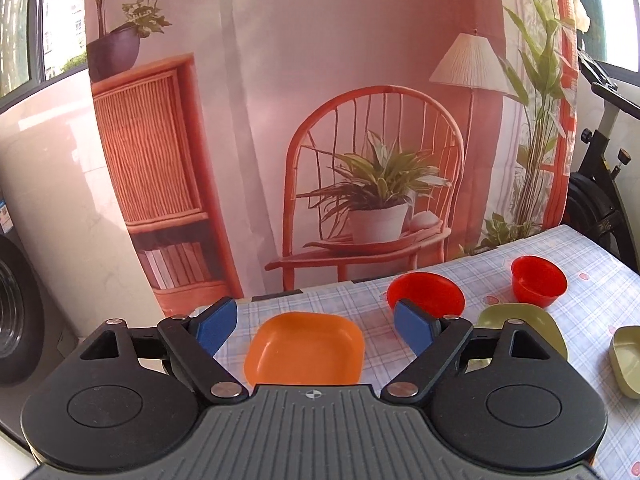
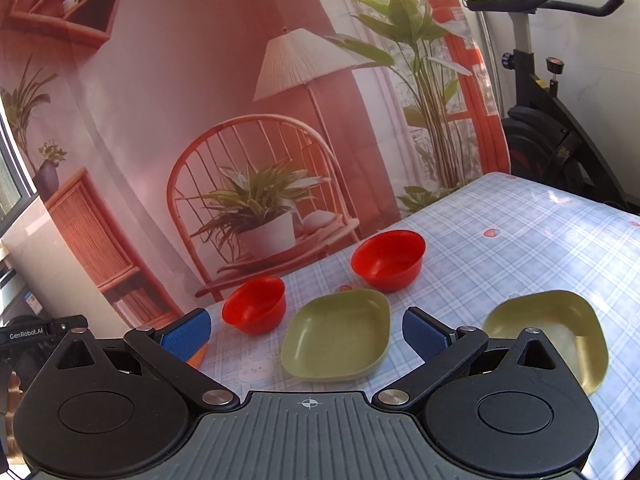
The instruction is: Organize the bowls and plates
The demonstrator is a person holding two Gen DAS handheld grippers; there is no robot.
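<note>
Both tongs hang spread and empty over the checked table (image 2: pixel 520 240), the left gripper (image 1: pixel 316 326) nosing at the orange plate (image 1: pixel 306 348), the right gripper (image 2: pixel 308 334) at the near green plate (image 2: pixel 336 340), red bowls (image 2: pixel 388 258) at twelve o'clock; the pickup seems just beginning, so next comes pinching a rim.

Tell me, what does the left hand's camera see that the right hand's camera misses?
Only the left wrist view shows the whole orange plate, lying between that tool's open jaws. Only the right wrist view shows both green plates complete, the near one and the far-right one. Both share the two red bowls, the checked tablecloth and the printed backdrop.
</note>
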